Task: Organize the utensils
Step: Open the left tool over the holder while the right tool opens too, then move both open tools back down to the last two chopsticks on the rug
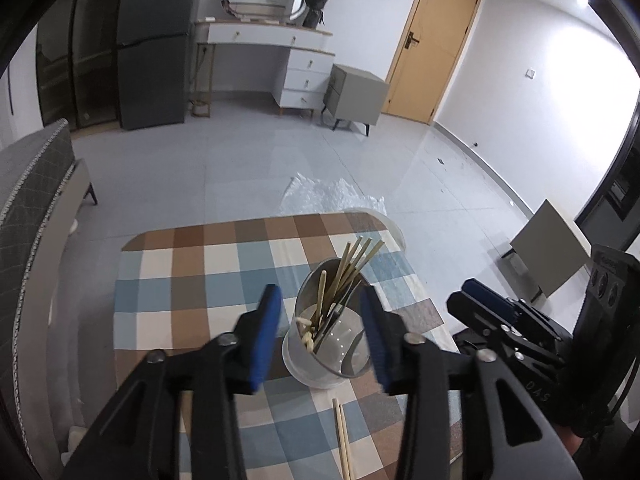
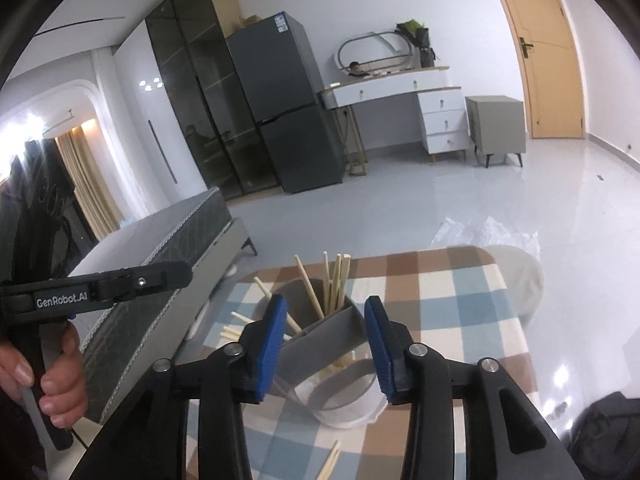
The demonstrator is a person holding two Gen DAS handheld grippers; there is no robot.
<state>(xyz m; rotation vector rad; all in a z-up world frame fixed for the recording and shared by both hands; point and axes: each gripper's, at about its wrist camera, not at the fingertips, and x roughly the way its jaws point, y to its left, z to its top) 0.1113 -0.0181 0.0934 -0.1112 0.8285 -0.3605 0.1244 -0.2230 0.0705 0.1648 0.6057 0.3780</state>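
The chopsticks (image 1: 343,440) on the worktop (image 1: 180,280) run off the bottom edge. The holder (image 2: 344,392) hides the lower ends of the sticks (image 2: 334,284) inside it.

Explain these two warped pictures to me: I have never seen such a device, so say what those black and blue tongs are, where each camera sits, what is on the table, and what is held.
A person holds a hand-operated tool in each hand; each carries a wide-angle camera looking along its fingers. One picture is from the left tongs, the other from the right tongs. Both stand open and hold nothing. On the checked tablecloth stands a utensil holder with chopsticks inside; loose chopsticks lie in front of it. The person's left hand shows in the right view.
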